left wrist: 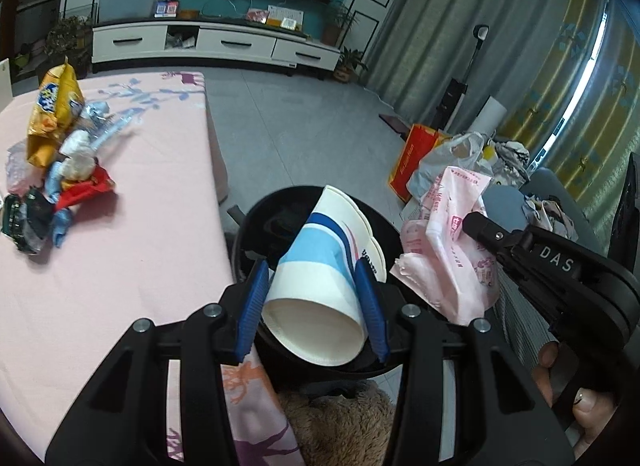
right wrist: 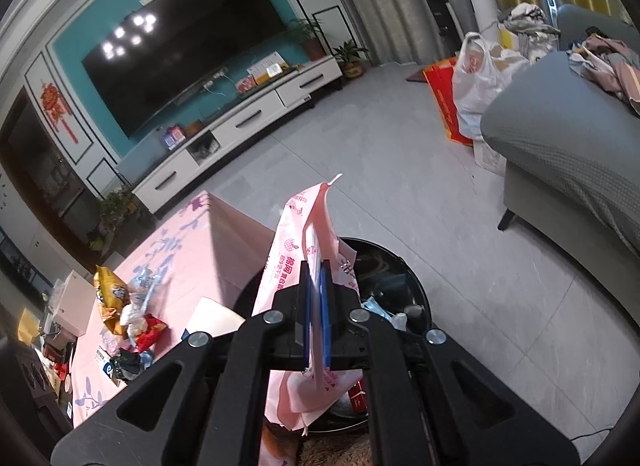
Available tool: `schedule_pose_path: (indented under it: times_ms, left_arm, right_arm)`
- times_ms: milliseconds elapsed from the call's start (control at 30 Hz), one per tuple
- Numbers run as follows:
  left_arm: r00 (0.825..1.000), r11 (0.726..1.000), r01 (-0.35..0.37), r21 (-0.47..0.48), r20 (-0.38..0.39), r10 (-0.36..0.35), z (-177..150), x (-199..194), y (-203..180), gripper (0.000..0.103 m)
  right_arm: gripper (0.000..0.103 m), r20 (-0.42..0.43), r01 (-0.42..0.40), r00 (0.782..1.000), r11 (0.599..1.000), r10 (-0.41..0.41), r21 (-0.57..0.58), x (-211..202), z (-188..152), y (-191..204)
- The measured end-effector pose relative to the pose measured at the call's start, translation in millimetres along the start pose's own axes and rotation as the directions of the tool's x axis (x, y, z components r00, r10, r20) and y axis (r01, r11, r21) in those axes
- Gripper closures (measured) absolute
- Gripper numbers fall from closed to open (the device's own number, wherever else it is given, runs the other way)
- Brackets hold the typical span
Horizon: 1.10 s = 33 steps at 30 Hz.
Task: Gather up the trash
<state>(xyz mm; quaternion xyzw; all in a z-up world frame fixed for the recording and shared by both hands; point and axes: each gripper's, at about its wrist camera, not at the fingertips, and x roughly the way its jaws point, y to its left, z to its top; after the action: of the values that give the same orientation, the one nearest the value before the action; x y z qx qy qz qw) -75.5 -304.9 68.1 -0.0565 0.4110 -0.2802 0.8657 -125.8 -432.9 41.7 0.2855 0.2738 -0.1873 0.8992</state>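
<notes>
Pink cloth printed with purple and blue branches covers the table [left wrist: 120, 258], and beside its corner stands a round black trash bin [left wrist: 400, 234] on the grey tiled floor. The left gripper [left wrist: 316, 306] pinches a paper cup [left wrist: 320, 266] between its blue pads; the cup is white with light-blue and dark-blue bands, lies tilted with its base toward the camera and its mouth out over the bin's opening. The right gripper [right wrist: 316, 322] has its jaws pressed together on a thin pink plastic bag [right wrist: 304, 225] with red print, which stands up above the fingers and hangs crumpled below them, over the near rim of the bin. In the left wrist view that gripper reaches in from the right, a hand [left wrist: 576, 398] on its handle. Some wrappers already lie inside the bin. Well apart, on the far side of the table, sits a heap of trash: a yellow snack bag [left wrist: 52, 113], a red wrapper [left wrist: 86, 187], crumpled tissues and blue foil scraps. Grey sofa [right wrist: 560, 137] stands to the right.
</notes>
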Motion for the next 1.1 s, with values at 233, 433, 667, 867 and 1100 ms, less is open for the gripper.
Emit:
schedule_pose_path:
  times_ms: [233,433,667,867,1100]
  left_arm:
    - [0.999,1.0,-0.004,-0.001,-0.044,0.004,-0.5,21.5,-4.1,0.057]
    - [0.997,1.0,0.004,-0.017,-0.078,-0.006,2.5,34.5,-2.8,0.057]
    - [0.994,1.0,-0.015,0.005,-0.104,0.015,0.3,46.4,-8.9,0.057]
    - [0.992,0.999,-0.035,0.023,-0.12,0.038,-1.1,55.1,-11.3,0.057]
    - [0.991,0.998,-0.053,0.036,-0.123,0.057,-1.4,59.6,-12.7,0.057]
  right_arm:
    - [0.098,-0.037,0.041,0.998,0.999,-0.041,0.012,15.7,-0.2,-7.5]
    - [0.098,-0.051,0.066,0.997,0.998,-0.066,0.013,21.8,0.1,-11.6]
    - [0.098,-0.071,0.113,0.991,0.994,-0.112,0.0,30.2,-1.1,-11.8]
    - [0.098,-0.095,0.119,0.988,0.993,-0.119,-0.01,39.3,-3.3,-11.2]
    - [0.097,-0.117,0.123,0.985,0.992,-0.126,-0.025,46.7,-5.2,-9.2]
